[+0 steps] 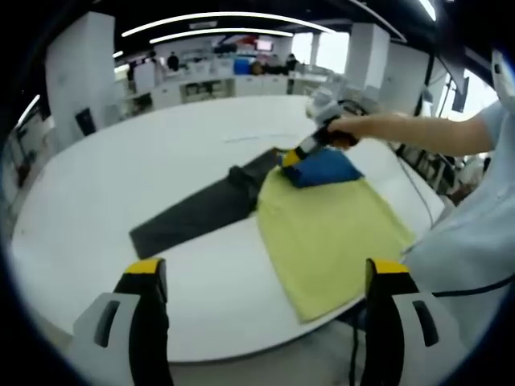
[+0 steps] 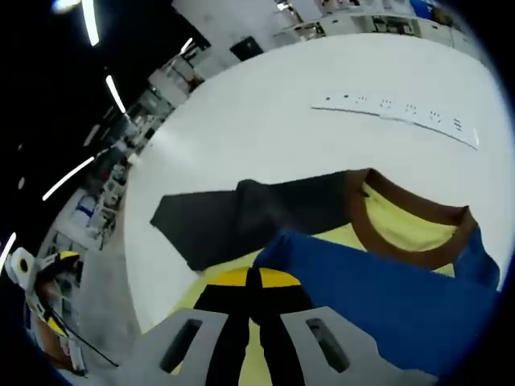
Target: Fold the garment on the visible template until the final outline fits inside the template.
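A yellow shirt body (image 1: 330, 233) lies flat on the white table (image 1: 121, 177). Its blue sleeve (image 1: 326, 167) is folded over the chest near the brown collar (image 2: 402, 241). A dark grey sleeve (image 1: 201, 211) stretches out to the left. My right gripper (image 1: 291, 158), held by a person's hand (image 1: 354, 129), is at the blue sleeve's edge. In the right gripper view its jaws (image 2: 253, 277) are pressed together on the edge of the blue sleeve (image 2: 386, 289), with the grey sleeve (image 2: 241, 213) beyond. My left gripper (image 1: 265, 269) hovers open above the table's near edge, nothing between its jaws.
A long white strip (image 2: 394, 112) lies on the table beyond the collar. The person's light sleeve and body (image 1: 475, 241) stand at the table's right edge. Desks and shelves (image 1: 209, 76) fill the room behind.
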A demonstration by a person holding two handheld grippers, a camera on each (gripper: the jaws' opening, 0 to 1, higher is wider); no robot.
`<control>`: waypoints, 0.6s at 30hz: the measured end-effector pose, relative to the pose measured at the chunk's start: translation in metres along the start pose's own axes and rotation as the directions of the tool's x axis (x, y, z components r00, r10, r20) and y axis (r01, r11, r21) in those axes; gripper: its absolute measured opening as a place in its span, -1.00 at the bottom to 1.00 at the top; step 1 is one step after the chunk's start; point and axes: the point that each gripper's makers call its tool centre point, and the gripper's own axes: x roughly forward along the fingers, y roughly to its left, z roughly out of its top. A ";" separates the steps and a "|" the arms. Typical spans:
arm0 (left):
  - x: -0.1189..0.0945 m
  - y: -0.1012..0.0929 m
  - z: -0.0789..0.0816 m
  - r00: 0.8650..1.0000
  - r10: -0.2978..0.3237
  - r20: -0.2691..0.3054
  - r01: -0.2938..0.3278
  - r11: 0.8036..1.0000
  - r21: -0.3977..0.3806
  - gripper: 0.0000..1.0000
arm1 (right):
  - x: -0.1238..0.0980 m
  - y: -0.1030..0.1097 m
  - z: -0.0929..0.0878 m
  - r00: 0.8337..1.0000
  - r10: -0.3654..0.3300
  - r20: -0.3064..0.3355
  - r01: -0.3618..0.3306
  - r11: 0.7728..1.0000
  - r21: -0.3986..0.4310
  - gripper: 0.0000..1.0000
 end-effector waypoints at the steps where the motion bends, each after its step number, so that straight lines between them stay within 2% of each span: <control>1: 0.000 0.000 0.000 1.000 -0.001 0.002 0.001 1.000 -0.002 0.97 | 0.002 -0.002 0.000 1.000 -0.002 0.002 0.002 1.000 0.008 -0.95; 4: -0.001 0.000 0.002 1.000 0.000 0.018 0.001 1.000 -0.014 0.97 | 0.006 -0.003 -0.002 1.000 -0.002 0.000 0.002 1.000 0.031 -0.95; 11: 0.000 0.001 -0.002 1.000 0.004 0.005 -0.004 1.000 -0.024 0.97 | 0.016 -0.004 -0.005 1.000 0.000 0.002 0.000 0.998 0.057 -0.94; 18: -0.001 0.002 -0.007 1.000 0.014 -0.003 -0.014 0.999 -0.045 0.95 | 0.023 -0.003 -0.008 1.000 -0.003 0.004 0.003 1.000 0.014 -0.94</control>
